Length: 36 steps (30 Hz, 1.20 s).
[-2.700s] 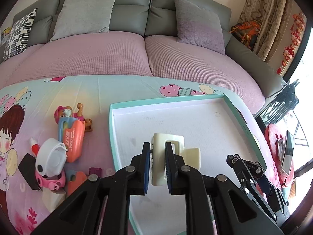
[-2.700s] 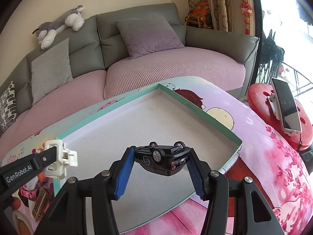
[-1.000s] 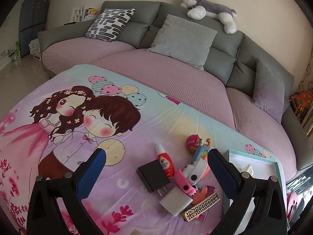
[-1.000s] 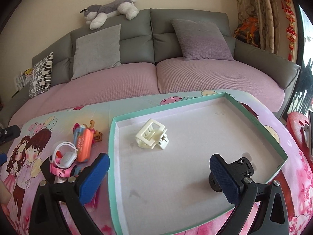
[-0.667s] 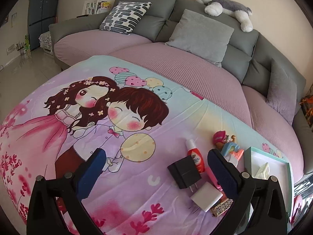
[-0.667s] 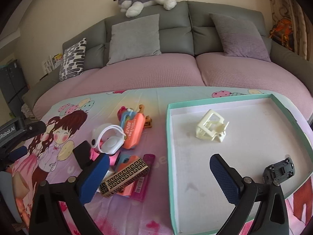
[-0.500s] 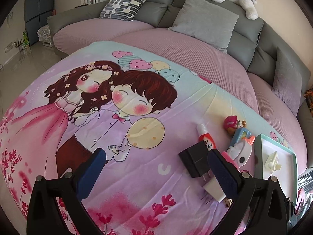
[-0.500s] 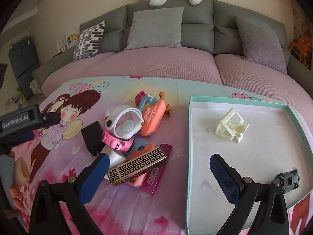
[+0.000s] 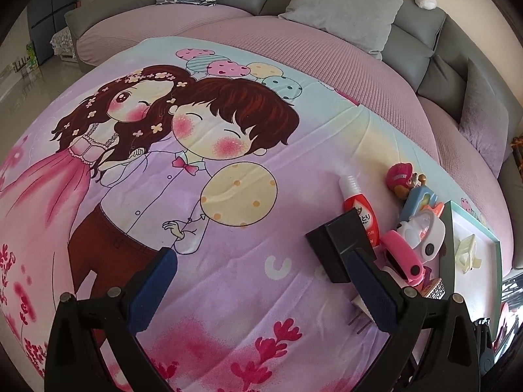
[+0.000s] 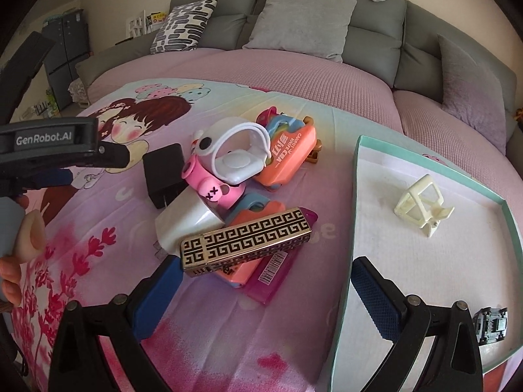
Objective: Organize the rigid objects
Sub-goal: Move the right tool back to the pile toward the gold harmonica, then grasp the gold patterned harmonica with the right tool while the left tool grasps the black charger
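A teal-rimmed tray [image 10: 357, 176] lies at the right and holds a cream hair clip [image 10: 421, 204] and a black toy car [image 10: 490, 325]. Left of the tray is a pile: a gold-and-black patterned box [image 10: 246, 240], a white charger [image 10: 183, 220], a black charger [image 10: 163, 173], a pink-and-white toy [image 10: 225, 163] and an orange case [image 10: 287, 158]. My right gripper [image 10: 266, 294] is open and empty just in front of the patterned box. My left gripper [image 9: 261, 289] is open and empty, with the black charger [image 9: 340, 243] beside its right finger. A red tube [image 9: 361, 210] lies behind it.
The cartoon-printed cloth [image 9: 163, 150] covers the table. A grey sofa with pink covers [image 10: 294, 65] curves behind it, with cushions and a plush dog on top. A hand [image 10: 14, 274] holds the left gripper at the left edge of the right wrist view.
Both grippers let go of the hair clip and toy car in the tray, opened and swung left. The right one now faces the pile; the left one has come nearer the black charger.
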Tool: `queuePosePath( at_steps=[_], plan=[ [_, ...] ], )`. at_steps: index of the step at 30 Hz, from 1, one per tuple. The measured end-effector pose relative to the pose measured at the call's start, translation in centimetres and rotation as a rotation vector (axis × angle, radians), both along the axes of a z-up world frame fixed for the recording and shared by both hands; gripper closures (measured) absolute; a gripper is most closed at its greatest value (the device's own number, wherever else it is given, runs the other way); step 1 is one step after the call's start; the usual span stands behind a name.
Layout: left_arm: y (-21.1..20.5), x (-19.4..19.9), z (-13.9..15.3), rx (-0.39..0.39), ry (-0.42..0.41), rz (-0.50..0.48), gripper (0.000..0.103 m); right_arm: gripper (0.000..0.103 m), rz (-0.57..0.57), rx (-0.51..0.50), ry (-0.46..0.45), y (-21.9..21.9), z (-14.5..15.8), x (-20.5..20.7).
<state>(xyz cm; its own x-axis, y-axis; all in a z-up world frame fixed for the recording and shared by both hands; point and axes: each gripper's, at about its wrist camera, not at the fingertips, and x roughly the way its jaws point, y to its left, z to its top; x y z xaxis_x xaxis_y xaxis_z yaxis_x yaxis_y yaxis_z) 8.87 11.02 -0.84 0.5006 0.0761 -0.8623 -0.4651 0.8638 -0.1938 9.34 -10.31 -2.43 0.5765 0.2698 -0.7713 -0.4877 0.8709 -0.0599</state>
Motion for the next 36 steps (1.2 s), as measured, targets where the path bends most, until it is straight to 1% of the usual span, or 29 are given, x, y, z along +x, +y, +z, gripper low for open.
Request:
queuePosePath(
  at_steps=[2, 6, 9, 14, 19, 22, 27, 30, 32, 34, 35, 36],
  plan=[
    [0.1, -0.1, 0.0, -0.006, -0.001, 0.005, 0.0, 0.0, 0.018, 0.004, 0.0, -0.2, 0.0, 0.2],
    [0.1, -0.1, -0.1, -0.017, -0.006, -0.002, 0.0, 0.0, 0.067, -0.035, -0.034, 0.1, 0.1, 0.6],
    [0.2, 0.1, -0.2, -0.021, -0.008, -0.002, 0.0, 0.0, 0.089, -0.038, -0.045, 0.3, 0.1, 1.1],
    [0.6, 0.4, -1.0, -0.043, 0.008, 0.003, 0.0, 0.0, 0.076, -0.049, -0.053, 0.6, 0.0, 1.7],
    [0.8, 0.7, -1.8, -0.06, 0.03, 0.005, 0.0, 0.0, 0.069, -0.068, -0.056, 0.6, 0.0, 1.1],
    [0.7, 0.7, -1.8, -0.065, 0.026, 0.002, 0.0, 0.0, 0.067, -0.031, -0.06, 0.2, 0.6, 0.4],
    [0.5, 0.7, -1.9, -0.074, 0.029, -0.006, 0.0, 0.0, 0.066, -0.02, -0.061, 0.3, 1.4, -0.2],
    [0.5, 0.8, -1.9, -0.079, 0.029, -0.012, 0.0, 0.005, 0.052, -0.036, -0.037, 0.6, 1.1, -0.3],
    [0.5, 0.8, -1.9, -0.082, 0.03, -0.016, 0.0, 0.013, 0.033, -0.052, -0.042, 0.7, 1.1, -0.6],
    [0.5, 0.9, -2.0, -0.084, 0.032, -0.019, 0.0, 0.016, 0.019, -0.042, -0.027, 0.6, 1.3, -0.7],
    [0.5, 0.9, -2.0, -0.085, 0.034, -0.019, 0.0, 0.021, 0.012, -0.033, -0.01, 0.6, 1.3, -0.7],
    [0.5, 1.0, -2.1, -0.085, 0.036, -0.02, 0.0, 0.023, -0.001, -0.031, 0.002, 0.6, 1.2, -0.7]
  ],
)
